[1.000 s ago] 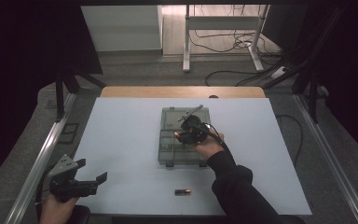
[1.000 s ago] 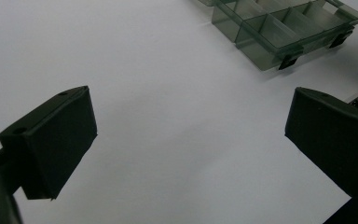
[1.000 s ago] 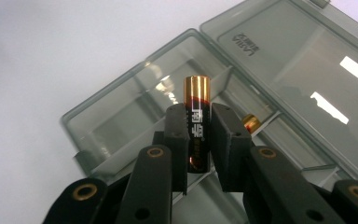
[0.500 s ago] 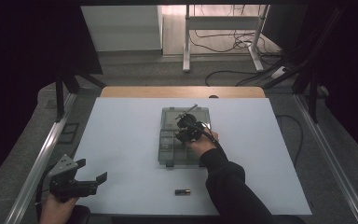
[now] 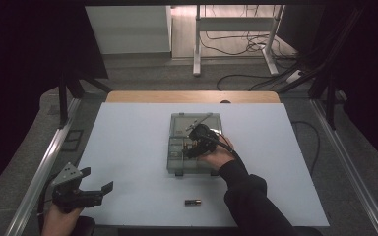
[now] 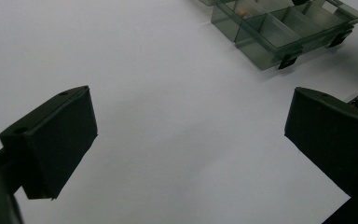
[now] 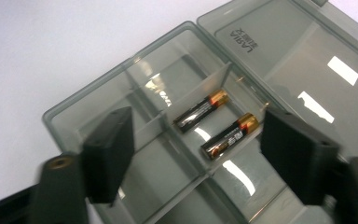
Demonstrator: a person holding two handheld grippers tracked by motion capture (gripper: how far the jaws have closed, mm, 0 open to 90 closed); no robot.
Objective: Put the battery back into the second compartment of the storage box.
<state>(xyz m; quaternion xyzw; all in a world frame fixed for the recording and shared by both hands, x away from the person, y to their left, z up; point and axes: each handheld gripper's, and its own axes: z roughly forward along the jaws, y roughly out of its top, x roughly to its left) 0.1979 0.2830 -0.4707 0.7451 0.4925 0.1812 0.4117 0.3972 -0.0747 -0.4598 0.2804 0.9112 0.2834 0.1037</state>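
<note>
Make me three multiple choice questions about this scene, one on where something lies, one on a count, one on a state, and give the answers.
1. Where does the loose black and gold battery lie?
A. On the white table sheet, on the person's side of the box
B. Inside the open lid
C. Between the left gripper's jaws

2. How many batteries lie in the clear grey plastic compartment box in the right gripper view?
A. None
B. Two
C. Five

3. How do the right gripper's jaws stand?
A. Shut on a battery
B. Shut on the box's lid
C. Open, holding nothing

Answers: 1 A, the high view shows it alone on the sheet, nearer the person than the box. 2 B, a first battery and a second battery lie in adjoining compartments. 3 C, the jaws stand wide apart above the box.
</note>
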